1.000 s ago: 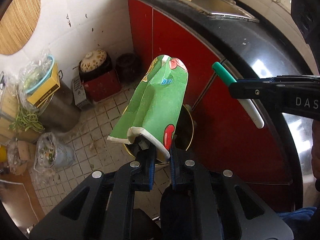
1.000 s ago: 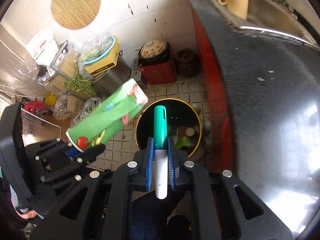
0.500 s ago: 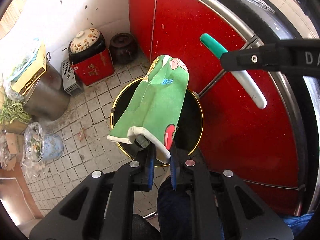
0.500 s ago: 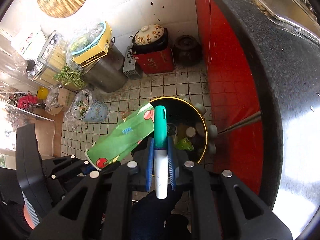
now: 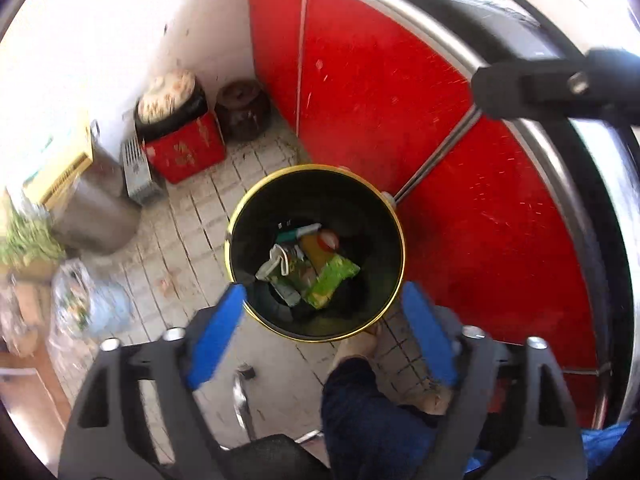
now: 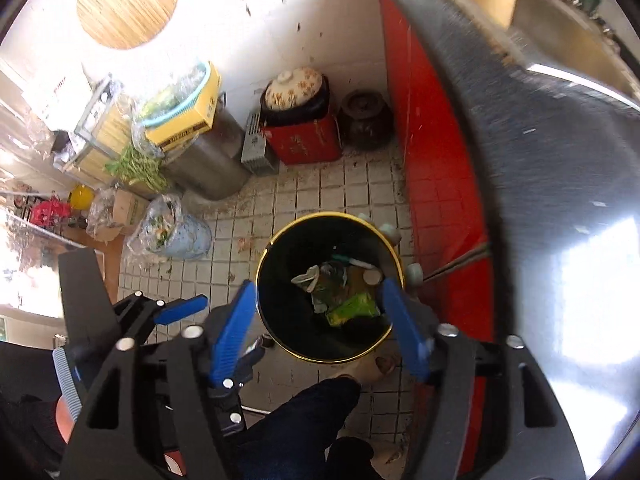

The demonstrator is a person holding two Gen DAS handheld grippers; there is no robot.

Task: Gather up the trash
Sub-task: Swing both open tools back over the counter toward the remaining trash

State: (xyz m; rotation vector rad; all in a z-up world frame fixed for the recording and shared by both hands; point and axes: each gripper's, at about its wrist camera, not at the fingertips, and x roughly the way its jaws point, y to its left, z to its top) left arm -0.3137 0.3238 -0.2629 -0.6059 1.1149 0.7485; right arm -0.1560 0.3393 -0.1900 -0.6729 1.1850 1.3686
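A black trash bin with a gold rim (image 5: 236, 224) (image 6: 260, 276) stands on the tiled floor by the red cabinet. Inside lie the green paper cup (image 5: 332, 280) (image 6: 352, 308), the teal-capped marker (image 5: 298, 234) (image 6: 352, 260) and other wrappers. My left gripper (image 5: 324, 332) is open and empty right above the bin. My right gripper (image 6: 320, 328) is open and empty above the bin too. The left gripper shows in the right wrist view (image 6: 180, 312), and the right gripper in the left wrist view (image 5: 532, 88).
A red cabinet (image 5: 400, 92) and a dark countertop (image 6: 540, 160) bound the right side. A red box with a clay pot (image 6: 298, 128), a dark jar (image 6: 366, 120), a steel pot (image 6: 208, 164) and bags of vegetables (image 6: 168, 232) crowd the far wall. My leg and foot (image 5: 360, 392) stand beside the bin.
Both grippers opened. The green cup fell from the left gripper and the marker from the right gripper into the bin.
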